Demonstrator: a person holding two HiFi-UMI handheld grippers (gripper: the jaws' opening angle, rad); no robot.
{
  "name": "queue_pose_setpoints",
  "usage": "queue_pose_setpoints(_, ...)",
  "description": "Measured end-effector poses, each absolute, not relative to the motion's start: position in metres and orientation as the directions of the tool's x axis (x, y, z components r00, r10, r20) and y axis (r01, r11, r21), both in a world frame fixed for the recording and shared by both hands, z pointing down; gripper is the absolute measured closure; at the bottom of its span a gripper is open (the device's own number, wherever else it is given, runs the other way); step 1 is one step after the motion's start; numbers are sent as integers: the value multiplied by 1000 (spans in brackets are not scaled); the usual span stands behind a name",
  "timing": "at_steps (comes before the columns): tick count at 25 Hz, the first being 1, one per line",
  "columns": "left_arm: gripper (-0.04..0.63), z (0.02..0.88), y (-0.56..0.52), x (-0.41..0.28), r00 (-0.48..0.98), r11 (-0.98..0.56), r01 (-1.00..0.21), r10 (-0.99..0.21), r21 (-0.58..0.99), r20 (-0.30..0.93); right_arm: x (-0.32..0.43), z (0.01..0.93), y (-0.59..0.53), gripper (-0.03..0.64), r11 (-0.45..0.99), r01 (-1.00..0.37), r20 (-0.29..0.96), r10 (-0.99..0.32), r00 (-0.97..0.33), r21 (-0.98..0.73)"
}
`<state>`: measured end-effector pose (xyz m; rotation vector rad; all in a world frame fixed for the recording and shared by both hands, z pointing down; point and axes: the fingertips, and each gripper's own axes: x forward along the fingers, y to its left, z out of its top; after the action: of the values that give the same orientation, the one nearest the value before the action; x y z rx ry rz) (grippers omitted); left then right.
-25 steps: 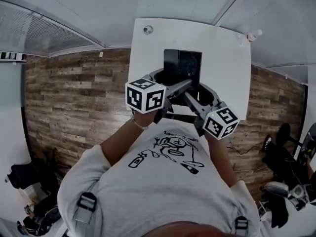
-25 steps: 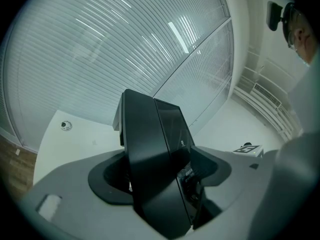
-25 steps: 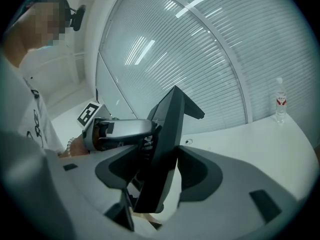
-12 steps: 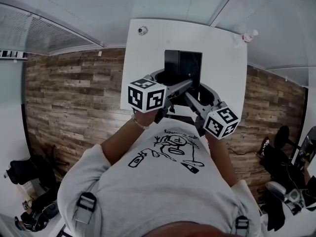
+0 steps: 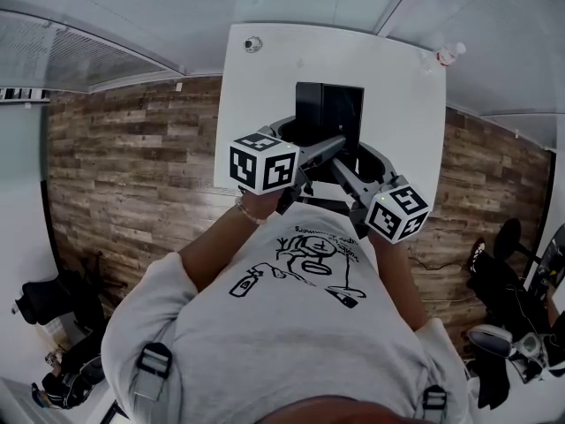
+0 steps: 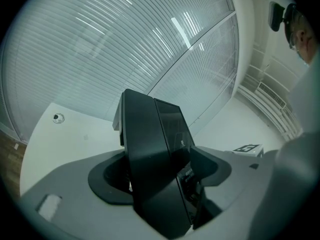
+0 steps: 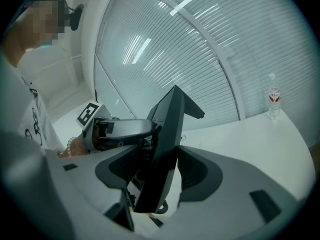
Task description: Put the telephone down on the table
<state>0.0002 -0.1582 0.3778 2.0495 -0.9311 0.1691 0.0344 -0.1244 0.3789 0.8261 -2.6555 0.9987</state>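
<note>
Head view: the phone (image 5: 328,113) stands upright at upper centre over the white table (image 5: 256,104); its lower end is covered by both grippers, so I cannot tell whether it touches the top; the left gripper (image 5: 307,144) comes in from the left and the right gripper (image 5: 357,162) from the lower right, meeting on the phone; the hands are mostly hidden under the marker cubes; the left forearm rises from lower left with a bracelet (image 5: 244,212) at the wrist, and the right forearm runs up the right side of the shirt; a bottle (image 5: 448,54) stands at the table's upper right corner. Against a second ago, I see the table and phone slightly higher in the frame; the cubes have barely shifted and both grips look unchanged.

Left gripper view: the jaws are clamped on the phone's lower half, one pad on each side; the phone fills the centre, leaning a little left; its foot is lost in the dark at the bottom edge; a small round thing (image 6: 58,118) lies on the table at left.

Right gripper view: these jaws are also closed on the phone, seen edge-on at centre; the left gripper reaches in from the left and presses on the phone's side; the phone's lower end is dark and I cannot make it out.
</note>
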Motion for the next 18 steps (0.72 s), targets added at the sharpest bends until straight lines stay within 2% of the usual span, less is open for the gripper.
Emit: queue_pose_setpoints(18, 245, 425, -133, 7, 722, -327, -668, -501, 668, 477, 40, 425, -98, 380, 562, -570, 402, -404, -822, -599)
